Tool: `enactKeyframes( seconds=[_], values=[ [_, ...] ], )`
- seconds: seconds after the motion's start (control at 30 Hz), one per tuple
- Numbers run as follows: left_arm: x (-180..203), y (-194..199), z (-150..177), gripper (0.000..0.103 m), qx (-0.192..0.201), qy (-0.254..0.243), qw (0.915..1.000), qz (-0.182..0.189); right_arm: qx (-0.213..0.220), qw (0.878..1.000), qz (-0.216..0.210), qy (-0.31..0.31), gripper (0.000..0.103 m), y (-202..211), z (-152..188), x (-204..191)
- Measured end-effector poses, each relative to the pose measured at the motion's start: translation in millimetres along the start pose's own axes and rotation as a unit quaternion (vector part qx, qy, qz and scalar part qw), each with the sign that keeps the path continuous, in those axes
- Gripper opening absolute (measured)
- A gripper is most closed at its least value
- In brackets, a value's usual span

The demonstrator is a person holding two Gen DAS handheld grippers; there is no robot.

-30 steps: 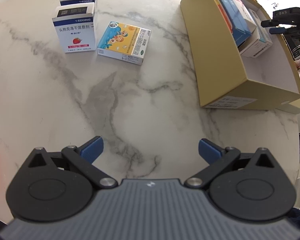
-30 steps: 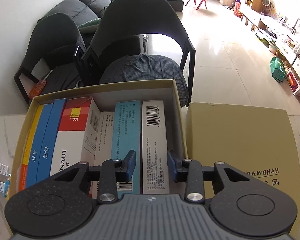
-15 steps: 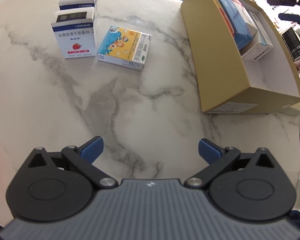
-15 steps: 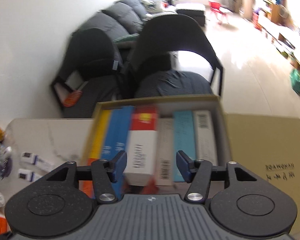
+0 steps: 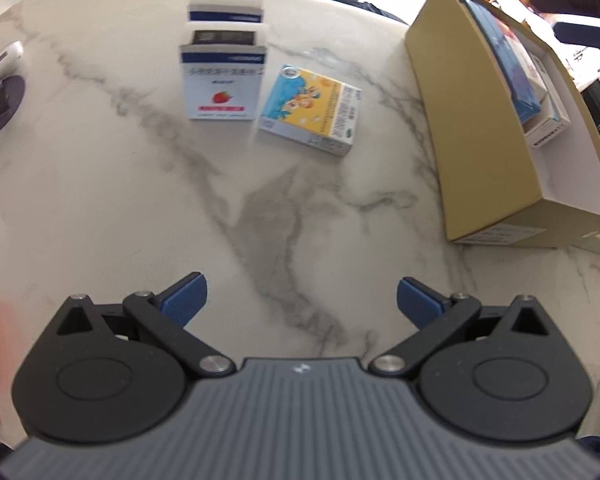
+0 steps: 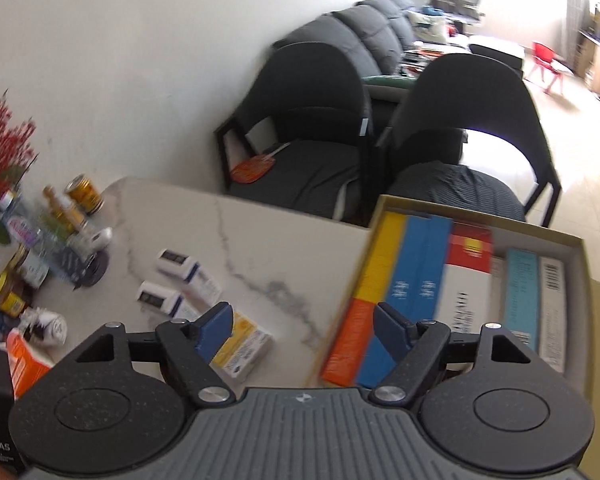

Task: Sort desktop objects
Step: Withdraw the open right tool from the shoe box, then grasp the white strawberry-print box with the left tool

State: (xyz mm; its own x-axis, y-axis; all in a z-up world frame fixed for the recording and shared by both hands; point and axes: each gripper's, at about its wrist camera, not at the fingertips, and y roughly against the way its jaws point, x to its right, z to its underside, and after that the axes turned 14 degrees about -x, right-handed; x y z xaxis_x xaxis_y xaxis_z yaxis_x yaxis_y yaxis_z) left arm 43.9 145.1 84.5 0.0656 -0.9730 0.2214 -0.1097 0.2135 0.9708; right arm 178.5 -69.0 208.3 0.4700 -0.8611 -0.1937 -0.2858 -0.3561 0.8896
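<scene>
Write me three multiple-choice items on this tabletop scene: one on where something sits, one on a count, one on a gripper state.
1. Where does the cartoon box lie?
A. inside the cardboard tray
B. flat on the marble table, right of the strawberry box
C. in the left gripper

2. How many loose medicine boxes sit on the open marble ahead of the left gripper?
A. one
B. three
C. five

3. The left gripper is:
A. open and empty
B. shut on a box
C. out of view

Answers:
1 B, it lies on the marble table beside the strawberry box, outside the cardboard tray.
2 B, the rear white-and-blue box makes three.
3 A, fingers wide apart over bare marble.
</scene>
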Motion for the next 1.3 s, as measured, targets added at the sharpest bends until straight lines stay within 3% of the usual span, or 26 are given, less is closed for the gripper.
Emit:
enactKeyframes(
  seconds=[0.3, 0.57, 0.63, 0.77, 0.87, 1.07, 1.2, 1.27, 1.3],
  values=[
    [-30.4, 7.5, 15.1, 0.103, 0.011, 0.033, 0.9994, 0.006, 0.000, 0.993, -0.012, 0.120, 0.080, -38.5, -13.5, -74.6],
    [-55.3, 11.1, 25.0, 0.103, 0.027, 0.068, 0.9973, 0.010, -0.028, 0.963, 0.001, 0.268, 0.079, -89.2, -28.7, -140.2],
    [-54.4, 14.0, 17.6, 0.103, 0.051, 0.064, 0.9966, 0.007, -0.026, 0.967, 0.014, 0.254, 0.079, -95.4, -36.6, -142.2],
    [-47.5, 7.4, -17.6, 0.103, 0.090, 0.040, 0.9946, -0.035, -0.023, 0.993, 0.013, 0.112, 0.080, -95.4, -56.1, -116.3],
    [-43.2, 3.1, -43.6, 0.103, 0.117, 0.021, 0.9922, -0.038, -0.031, 0.999, 0.002, 0.030, 0.080, -91.4, -58.1, -91.3],
    [-36.0, -16.7, -88.1, 0.103, 0.137, -0.013, 0.9892, -0.050, -0.025, 0.999, 0.024, 0.006, 0.082, -73.1, -42.3, -66.9],
    [-34.6, -20.7, -101.2, 0.103, 0.147, -0.017, 0.9879, -0.048, -0.025, 0.999, 0.025, -0.006, 0.083, -62.2, -28.8, -55.1],
    [-34.5, -19.5, -102.0, 0.100, 0.152, -0.020, 0.9872, -0.045, -0.028, 0.999, 0.021, -0.013, 0.083, -56.8, -24.0, -50.2],
    [-34.1, -19.9, -102.3, 0.092, 0.150, -0.022, 0.9873, -0.047, -0.026, 0.999, 0.019, -0.018, 0.083, -53.5, -22.7, -48.4]
  ],
)
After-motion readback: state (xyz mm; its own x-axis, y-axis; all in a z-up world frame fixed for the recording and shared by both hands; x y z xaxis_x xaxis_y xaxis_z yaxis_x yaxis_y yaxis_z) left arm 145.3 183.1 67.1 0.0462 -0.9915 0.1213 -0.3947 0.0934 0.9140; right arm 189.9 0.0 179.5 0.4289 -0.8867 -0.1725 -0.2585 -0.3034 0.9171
